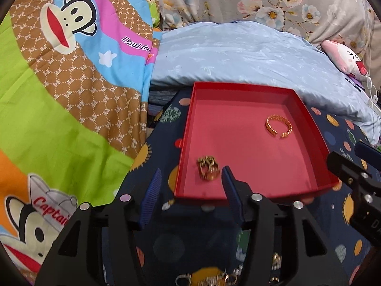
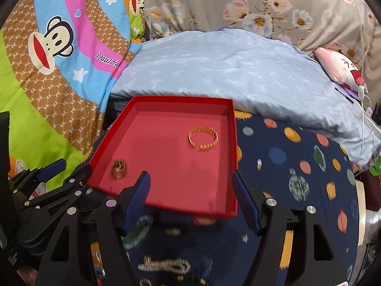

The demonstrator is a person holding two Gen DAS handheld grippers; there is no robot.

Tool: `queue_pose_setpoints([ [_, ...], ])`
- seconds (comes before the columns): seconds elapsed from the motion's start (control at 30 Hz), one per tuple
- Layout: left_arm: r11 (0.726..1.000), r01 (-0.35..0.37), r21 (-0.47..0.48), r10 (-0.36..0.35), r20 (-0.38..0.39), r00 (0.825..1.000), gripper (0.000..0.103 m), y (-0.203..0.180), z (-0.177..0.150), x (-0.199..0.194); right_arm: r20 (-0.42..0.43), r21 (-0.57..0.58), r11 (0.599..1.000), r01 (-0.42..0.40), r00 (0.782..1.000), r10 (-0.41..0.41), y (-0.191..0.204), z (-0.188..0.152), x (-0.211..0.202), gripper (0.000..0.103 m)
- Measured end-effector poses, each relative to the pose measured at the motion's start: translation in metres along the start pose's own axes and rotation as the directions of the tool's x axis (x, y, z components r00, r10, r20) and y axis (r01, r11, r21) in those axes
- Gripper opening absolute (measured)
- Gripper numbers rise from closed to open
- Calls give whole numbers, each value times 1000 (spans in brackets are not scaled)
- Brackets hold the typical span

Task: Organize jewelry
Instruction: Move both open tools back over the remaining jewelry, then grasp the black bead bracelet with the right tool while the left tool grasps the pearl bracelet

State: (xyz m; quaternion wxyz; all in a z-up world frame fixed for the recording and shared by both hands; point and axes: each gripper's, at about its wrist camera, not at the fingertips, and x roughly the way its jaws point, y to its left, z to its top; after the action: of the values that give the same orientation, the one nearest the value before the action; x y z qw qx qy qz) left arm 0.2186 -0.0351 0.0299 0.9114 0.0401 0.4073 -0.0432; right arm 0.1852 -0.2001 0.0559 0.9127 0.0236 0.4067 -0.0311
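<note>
A red tray (image 1: 238, 88) lies on the dark spotted sheet; it also shows in the right wrist view (image 2: 166, 100). Inside it lie a gold open bangle (image 1: 278, 126) (image 2: 203, 138) and a gold ornate ring (image 1: 207, 170) (image 2: 119, 165). My left gripper (image 1: 190, 178) is open and empty at the tray's near left corner, with the ring between its fingers. My right gripper (image 2: 190, 181) is open and empty over the tray's near edge. Loose rings (image 1: 228, 278) and a pearl piece (image 2: 164, 265) lie on the sheet below the grippers.
A pale blue pillow (image 1: 238, 52) lies behind the tray. A colourful monkey-print quilt (image 1: 59, 83) is bunched at the left. A pink plush toy (image 1: 345, 59) and white cable sit at the far right. The right gripper shows at the left view's right edge (image 1: 352, 174).
</note>
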Motion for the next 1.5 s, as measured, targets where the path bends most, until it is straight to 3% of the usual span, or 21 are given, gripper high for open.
queue_pose_setpoints([
  [0.17,1000,3,-10,-3,-24,1000,53,6,-29,-18,-30,22,1000,7,1000,-6,-9,-40,-22,69],
  [0.5,1000,8,3,-7,-109,994,57,9,-85,-25,-125,61,998,-6,992,14,-16,-107,-28,69],
  [0.83,998,57,27,-54,-120,991,63,-2,-105,-37,-198,97,995,4,980,15,-21,-148,-22,68],
  [1.23,992,108,63,-99,-130,987,63,-32,-101,-28,-215,91,995,28,976,-8,-28,-143,1,32],
  [1.37,991,115,67,-105,-139,985,63,-39,-98,-20,-212,73,997,39,977,-22,-27,-140,5,10],
  [1.5,987,140,85,-126,-146,981,63,-51,-97,-16,-213,77,996,38,977,-21,-28,-140,5,9],
])
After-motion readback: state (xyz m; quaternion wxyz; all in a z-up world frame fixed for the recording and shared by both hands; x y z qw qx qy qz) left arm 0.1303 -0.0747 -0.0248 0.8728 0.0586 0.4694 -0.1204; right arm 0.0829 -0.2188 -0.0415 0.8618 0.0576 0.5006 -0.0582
